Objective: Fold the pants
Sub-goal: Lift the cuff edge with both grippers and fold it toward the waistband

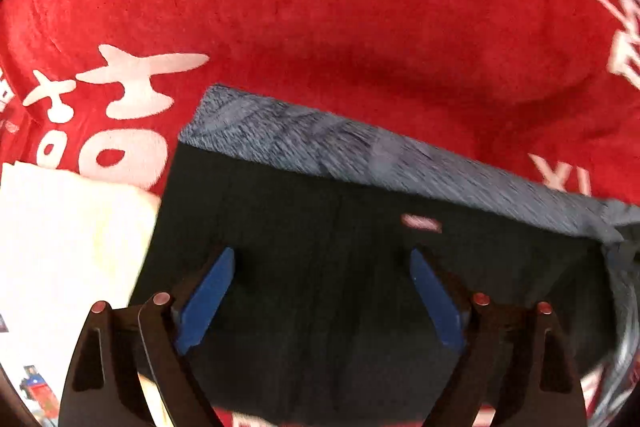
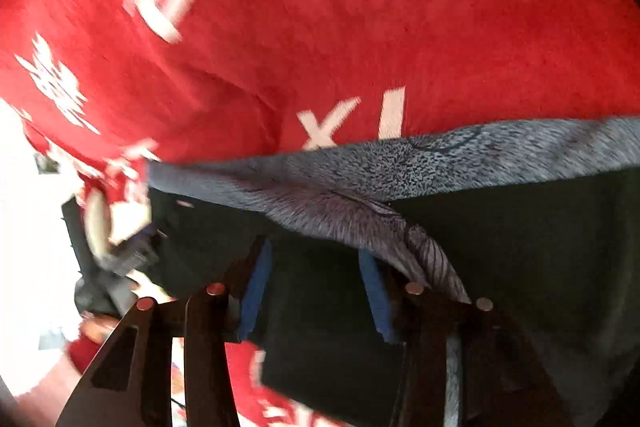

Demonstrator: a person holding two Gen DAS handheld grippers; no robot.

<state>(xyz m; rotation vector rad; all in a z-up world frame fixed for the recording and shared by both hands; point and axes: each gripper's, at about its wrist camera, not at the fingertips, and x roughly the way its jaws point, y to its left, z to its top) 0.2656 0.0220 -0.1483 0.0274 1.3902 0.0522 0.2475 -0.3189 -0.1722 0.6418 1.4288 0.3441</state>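
The pants [image 1: 360, 267], lying on the red blanket [image 1: 320, 7], appear at least partly folded despite blur, while the left gripper [image 1: 322, 291] and right gripper [image 2: 316, 287] are held spread above them.

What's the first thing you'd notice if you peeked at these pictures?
The bright red blanket with big white characters fills the whole background. On it lie the dark pants, showing a fuzzy grey lining along the far edge. The left gripper and right gripper hover over them, blue pads open.
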